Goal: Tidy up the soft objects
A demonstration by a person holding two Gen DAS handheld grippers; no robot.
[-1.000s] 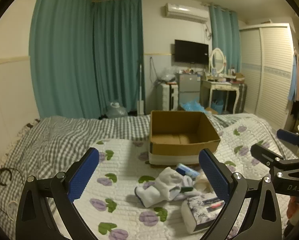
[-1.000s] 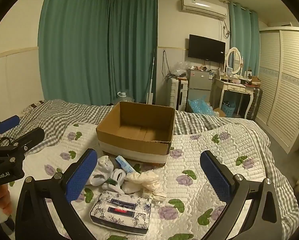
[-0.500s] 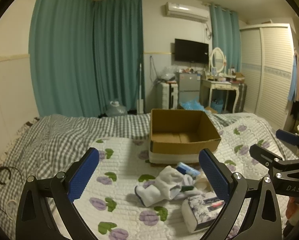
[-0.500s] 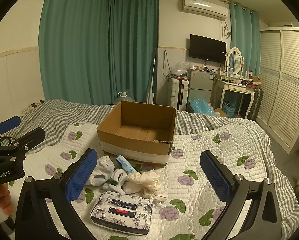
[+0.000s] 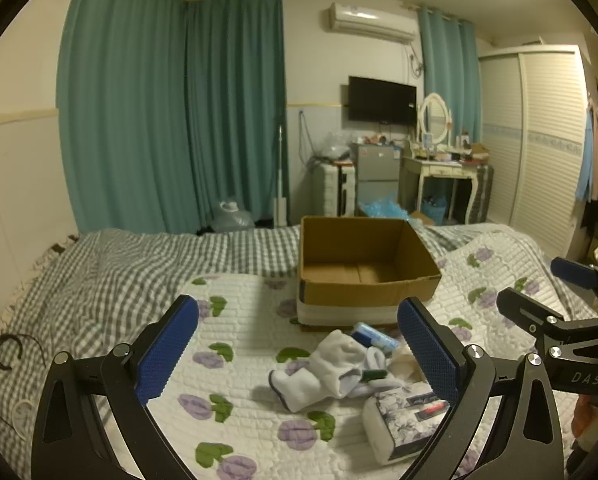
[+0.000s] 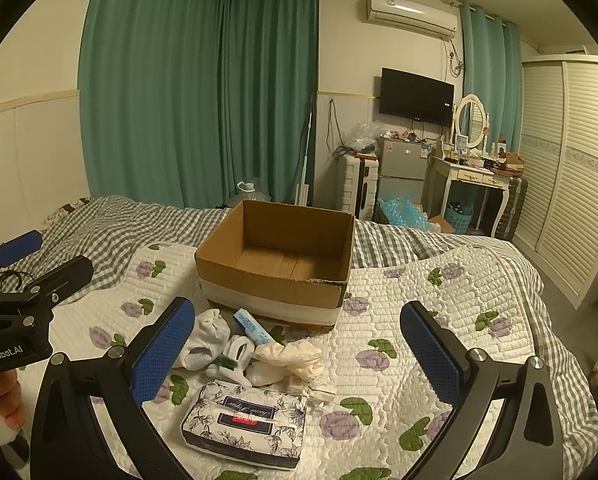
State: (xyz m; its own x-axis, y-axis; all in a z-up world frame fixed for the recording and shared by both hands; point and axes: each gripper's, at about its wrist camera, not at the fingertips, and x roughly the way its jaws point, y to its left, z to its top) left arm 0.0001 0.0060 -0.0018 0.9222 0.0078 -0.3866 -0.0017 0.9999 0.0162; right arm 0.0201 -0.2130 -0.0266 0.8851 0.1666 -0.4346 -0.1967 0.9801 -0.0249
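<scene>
An open, empty cardboard box (image 5: 363, 276) (image 6: 275, 264) stands on the quilted bed. In front of it lies a pile of soft things: white socks (image 5: 331, 368) (image 6: 207, 336), a cream cloth (image 6: 295, 356), a small blue pack (image 5: 373, 336) (image 6: 253, 326) and a floral tissue pack (image 5: 403, 412) (image 6: 245, 424). My left gripper (image 5: 299, 352) is open and empty above the bed, left of the pile. My right gripper (image 6: 299, 356) is open and empty above the pile. Each gripper shows at the edge of the other's view.
The white flower quilt (image 6: 419, 312) covers a checked bedspread (image 5: 111, 272). A black cord (image 5: 7, 352) lies at the bed's left edge. Beyond the bed stand teal curtains, a small fridge (image 6: 403, 168), a dressing table (image 6: 475, 176) and a wardrobe (image 6: 571, 184).
Both views shift very slightly; the grippers drift a little. Nothing on the bed has moved.
</scene>
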